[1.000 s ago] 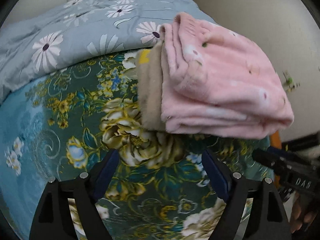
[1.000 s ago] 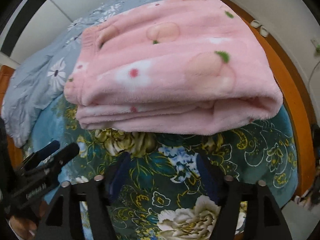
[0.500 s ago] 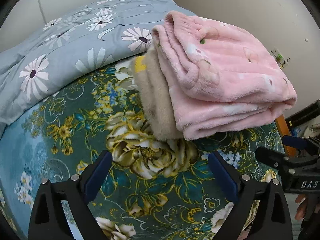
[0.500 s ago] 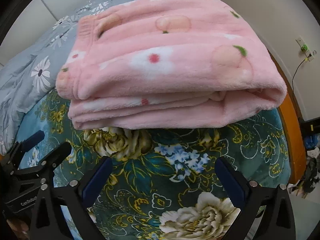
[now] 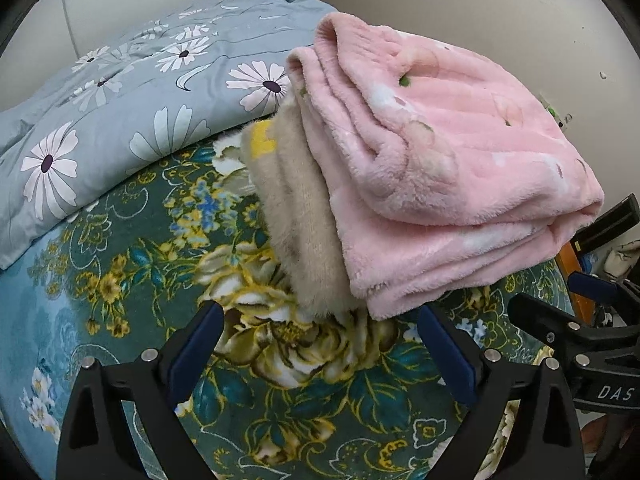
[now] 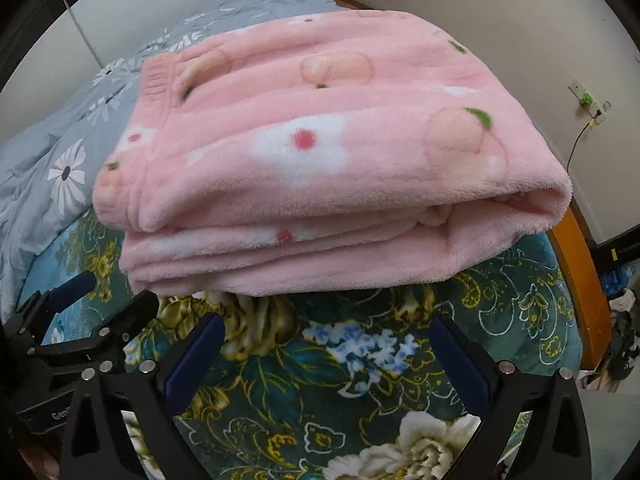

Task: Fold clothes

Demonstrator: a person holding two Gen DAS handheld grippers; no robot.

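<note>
Bed [image 5: 120,280] with a green floral cover takes up most of the view, a grey daisy-print quilt [image 5: 120,112] bunched along its far side. On the cover sits the pink fleece garment [image 6: 320,152], already folded into a thick multi-layer bundle and stacked on a folded beige furry piece [image 5: 296,216] that pokes out at the left end. Handling guess: plush fleece, light, very soft, no stiffness, so layers will slump and slide over each other if lifted by one edge; nothing fragile. Best hold looks like a pinch through all layers at the rounded fold on the right end plus the stacked edges at the left end, or a scoop under the whole pile. A single top layer would peel the fold open. Left claw [image 5: 320,354] is spread wide, nothing between its jaws, hovering over bare cover just short of the beige edge. Right claw [image 6: 328,360] likewise wide open and empty, near the pink bundle's front edge, not touching.
</note>
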